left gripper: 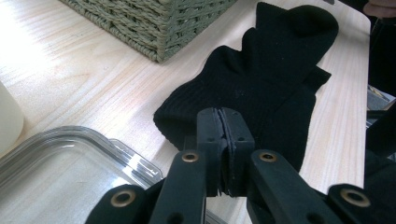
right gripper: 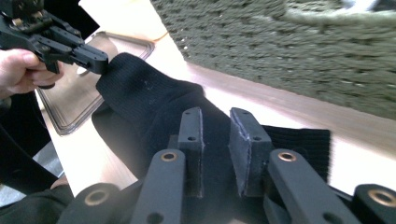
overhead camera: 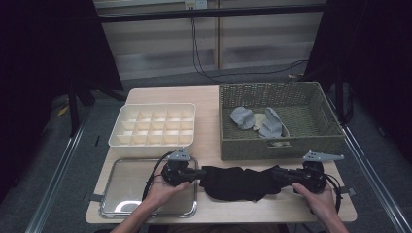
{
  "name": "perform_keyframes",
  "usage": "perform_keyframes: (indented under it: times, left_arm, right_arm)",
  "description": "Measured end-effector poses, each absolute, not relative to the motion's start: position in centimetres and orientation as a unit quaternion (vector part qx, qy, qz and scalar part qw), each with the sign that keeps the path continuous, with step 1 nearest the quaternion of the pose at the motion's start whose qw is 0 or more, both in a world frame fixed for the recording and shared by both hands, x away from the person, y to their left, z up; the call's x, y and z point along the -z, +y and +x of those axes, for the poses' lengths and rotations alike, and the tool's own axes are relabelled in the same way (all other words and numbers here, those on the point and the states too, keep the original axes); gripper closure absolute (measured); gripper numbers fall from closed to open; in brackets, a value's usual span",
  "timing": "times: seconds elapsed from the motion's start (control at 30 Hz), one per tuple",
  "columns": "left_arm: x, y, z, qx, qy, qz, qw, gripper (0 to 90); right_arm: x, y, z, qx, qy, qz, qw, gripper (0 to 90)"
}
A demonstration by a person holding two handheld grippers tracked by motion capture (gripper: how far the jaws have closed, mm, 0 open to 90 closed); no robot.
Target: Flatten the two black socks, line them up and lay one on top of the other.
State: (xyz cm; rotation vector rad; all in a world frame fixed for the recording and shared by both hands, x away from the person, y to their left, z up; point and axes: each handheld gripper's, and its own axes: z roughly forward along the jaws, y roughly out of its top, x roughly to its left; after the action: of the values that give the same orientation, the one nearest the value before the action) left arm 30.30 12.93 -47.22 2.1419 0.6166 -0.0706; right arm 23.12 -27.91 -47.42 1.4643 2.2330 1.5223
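Observation:
A black sock (overhead camera: 235,182) lies crumpled along the front of the wooden table, between my two grippers. My left gripper (overhead camera: 198,175) is shut on its left end. In the left gripper view the jaws (left gripper: 225,135) pinch the ribbed edge of the sock (left gripper: 271,79), which stretches away from them. My right gripper (overhead camera: 273,175) sits at the sock's right end. In the right gripper view it (right gripper: 215,135) stands open, with a gap between the pads and the sock (right gripper: 149,93) lying under them. The left gripper (right gripper: 100,63) shows far off, clamped on the other end.
A green wicker basket (overhead camera: 272,145) stands at the back right, with grey socks (overhead camera: 243,117) in it. A white box with several compartments (overhead camera: 116,136) is at the back left. A clear tray (overhead camera: 114,187) lies at the front left, under my left hand.

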Motion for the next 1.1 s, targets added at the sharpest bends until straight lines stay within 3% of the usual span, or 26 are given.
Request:
perform_keyframes:
  times: [0.2,0.63,0.9,1.1]
  left_arm:
    - [47.1,13.5,30.1,0.036,0.247,0.863,0.438,86.3]
    - [46.5,15.4,29.8,0.035,0.250,0.864,0.435,69.2]
    - [46.7,16.7,29.8,0.035,0.262,0.862,0.433,64.0]
    - [46.6,18.2,29.7,0.022,0.274,0.853,0.444,61.4]
  right_arm:
    - [47.5,-26.1,23.8,-0.482,0.742,0.465,0.024,74.8]
    - [47.4,-21.0,25.4,-0.481,0.773,0.413,0.010,72.3]
    - [47.7,-18.1,26.2,-0.476,0.785,0.397,0.007,72.1]
    - [47.6,-14.4,26.9,-0.475,0.797,0.374,-0.005,67.0]
